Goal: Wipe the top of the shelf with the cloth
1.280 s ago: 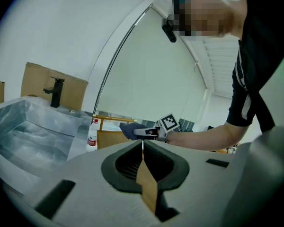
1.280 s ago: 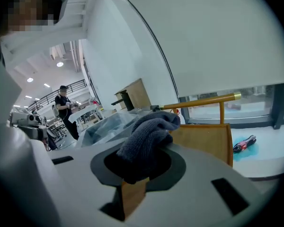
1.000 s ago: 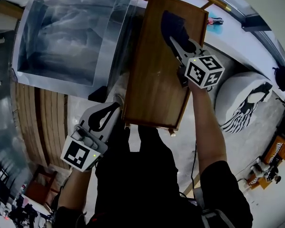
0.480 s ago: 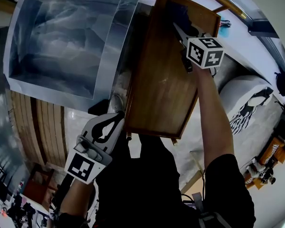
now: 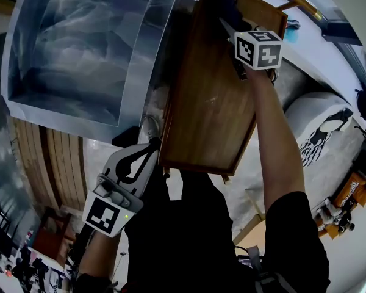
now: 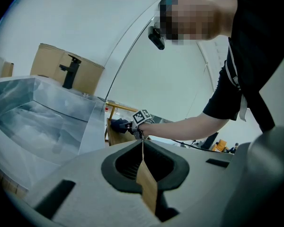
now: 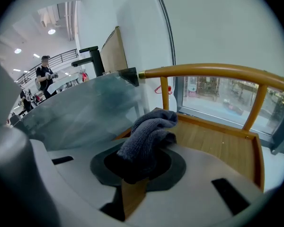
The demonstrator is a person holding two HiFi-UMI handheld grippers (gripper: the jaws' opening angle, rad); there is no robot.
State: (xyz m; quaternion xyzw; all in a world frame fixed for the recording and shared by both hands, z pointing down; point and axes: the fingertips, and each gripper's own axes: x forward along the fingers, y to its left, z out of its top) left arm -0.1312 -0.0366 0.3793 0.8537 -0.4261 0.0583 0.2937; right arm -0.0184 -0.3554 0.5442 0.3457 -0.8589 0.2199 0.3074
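Note:
The brown wooden shelf top (image 5: 210, 102) runs away from me in the head view. A dark blue-grey cloth (image 5: 227, 6) lies bunched at its far end, and my right gripper (image 5: 230, 24) is shut on it. In the right gripper view the cloth (image 7: 150, 130) fills the jaws and rests on the wood (image 7: 222, 145) close to the raised back edge. My left gripper (image 5: 152, 145) hangs by the shelf's near left corner, shut with nothing in it. From the left gripper view, the cloth (image 6: 117, 125) and the right gripper (image 6: 130, 126) appear far off.
A large silvery basin (image 5: 79, 54) with a black tap (image 6: 70, 70) stands left of the shelf. An orange rail (image 7: 213, 72) arches over the shelf's far end before a window. A white cushion (image 5: 320, 127) lies on the floor at the right.
My right gripper has pushed the cloth along the shelf top toward its far end. The left gripper has stayed near the front left corner.

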